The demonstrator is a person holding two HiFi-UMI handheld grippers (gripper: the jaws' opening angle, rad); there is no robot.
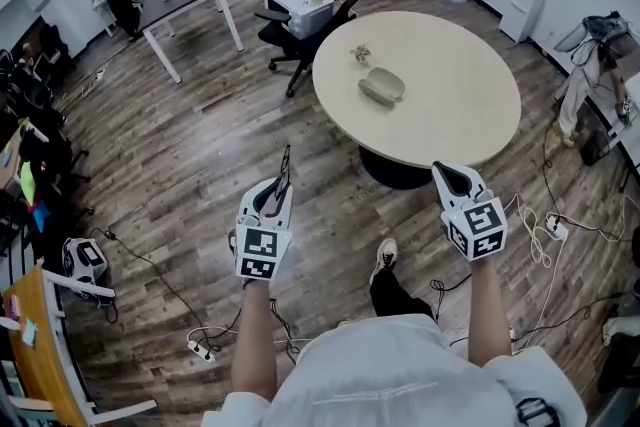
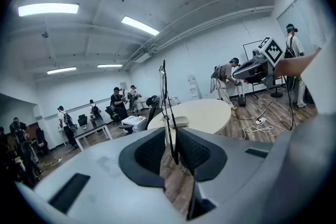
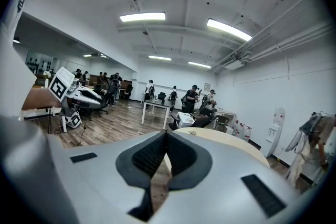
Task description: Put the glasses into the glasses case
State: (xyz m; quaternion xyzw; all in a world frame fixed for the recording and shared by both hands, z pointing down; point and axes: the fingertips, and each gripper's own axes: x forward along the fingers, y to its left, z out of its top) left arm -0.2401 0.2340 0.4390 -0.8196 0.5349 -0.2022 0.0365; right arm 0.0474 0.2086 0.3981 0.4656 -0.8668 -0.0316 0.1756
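The left gripper point(image 1: 283, 179) is held out above the wooden floor, at about 7 o'clock from the round surface point(image 1: 455, 110). Its fingers point(image 2: 149, 153) are clenched on the glasses point(image 2: 164, 94), which stand upright and edge-on between the pads, the thin dark frame rising well above the fingertips. In the head view the glasses point(image 1: 286, 163) show as a slim dark sliver at the gripper's tip.

The right gripper point(image 1: 446, 171) is at about 3 o'clock from the left one, its tip over the near edge of the surface. Its fingers point(image 3: 151, 156) are pressed together with nothing between them.

The glasses case point(image 1: 381, 86) lies on the surface, at about 1 o'clock from the left gripper and 11 o'clock from the right, well apart from both. I cannot tell whether it is open. A small object point(image 1: 361, 53), too small to identify, sits on the surface just beyond the case at its 11 o'clock. A black office chair point(image 1: 300, 35) stands at the surface's 10 o'clock edge.
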